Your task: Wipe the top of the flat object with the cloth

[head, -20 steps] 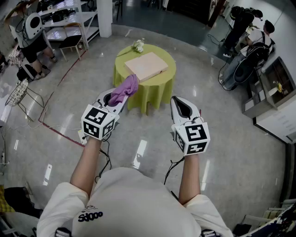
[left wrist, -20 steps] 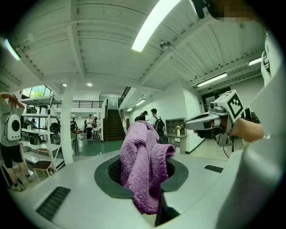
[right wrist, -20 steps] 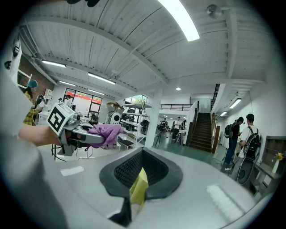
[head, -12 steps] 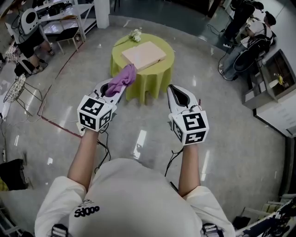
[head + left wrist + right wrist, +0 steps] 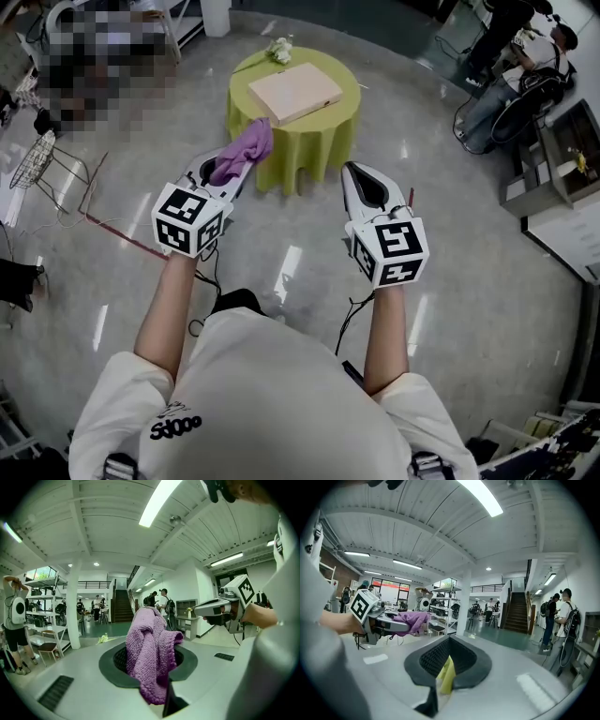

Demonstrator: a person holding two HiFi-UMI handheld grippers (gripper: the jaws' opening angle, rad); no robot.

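The flat object, a pale pink board [image 5: 294,91], lies on a round table with a yellow-green cover [image 5: 314,141] ahead of me. My left gripper [image 5: 234,171] is held out short of the table's left edge, shut on a purple knitted cloth [image 5: 242,150]. In the left gripper view the cloth [image 5: 149,653] bunches up out of the gripper [image 5: 150,644] and hangs over its jaws. My right gripper [image 5: 352,173] is level with the left one and a little short of the table's front. It is shut, with nothing in it [image 5: 447,660]; yellow-green shows through the slit.
White flowers [image 5: 278,50] lie at the table's far edge. People with bags stand at the far right [image 5: 511,56]. A cabinet [image 5: 562,178] lines the right side. A wire chair [image 5: 37,159] and desks are at the left. Glossy floor surrounds the table.
The table now sits higher in the head view and both grippers have risen slightly. The left gripper still holds the cloth and the spacing between the grippers is unchanged.
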